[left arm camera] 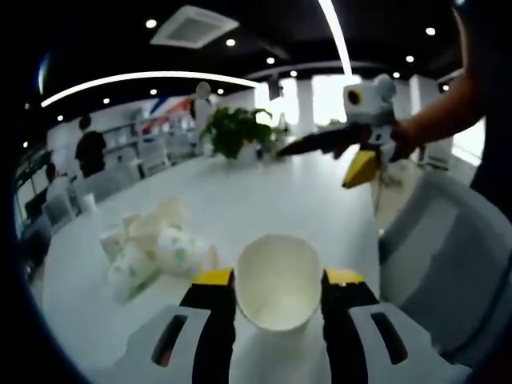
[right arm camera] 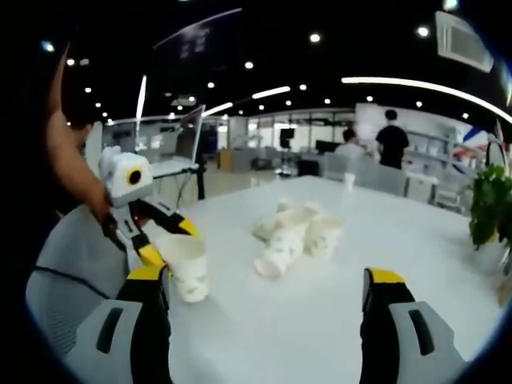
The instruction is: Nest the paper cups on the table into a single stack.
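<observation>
Paper cups (left arm camera: 152, 244) lie in a loose heap on their sides at the lower left of the left gripper view, on a long white table (left arm camera: 304, 196). Just right of the heap, at the bottom centre, the left gripper (left arm camera: 278, 282) grips one white paper cup (left arm camera: 278, 280) between its yellow-tipped jaws, the open mouth facing the camera. A potted plant (left arm camera: 236, 128) stands at the far end of the table, above centre. At the upper right, the right gripper (left arm camera: 352, 156) hangs over the table in a person's hand (left arm camera: 404, 138), its jaws spread apart and empty. A grey chair (left arm camera: 448, 248) fills the right edge.

In the right gripper view, the left gripper (right arm camera: 172, 240) appears at the left of the frame, closed on the same cup (right arm camera: 186, 268), which sits upright with its base at or close to the tabletop (right arm camera: 320, 320). The heap of cups (right arm camera: 292, 232) lies in the middle of the frame, apart from the held cup. The right gripper's (right arm camera: 268, 280) own jaws rise wide apart from the bottom, nothing between them. Plant leaves (right arm camera: 490, 204) show at the right edge.
</observation>
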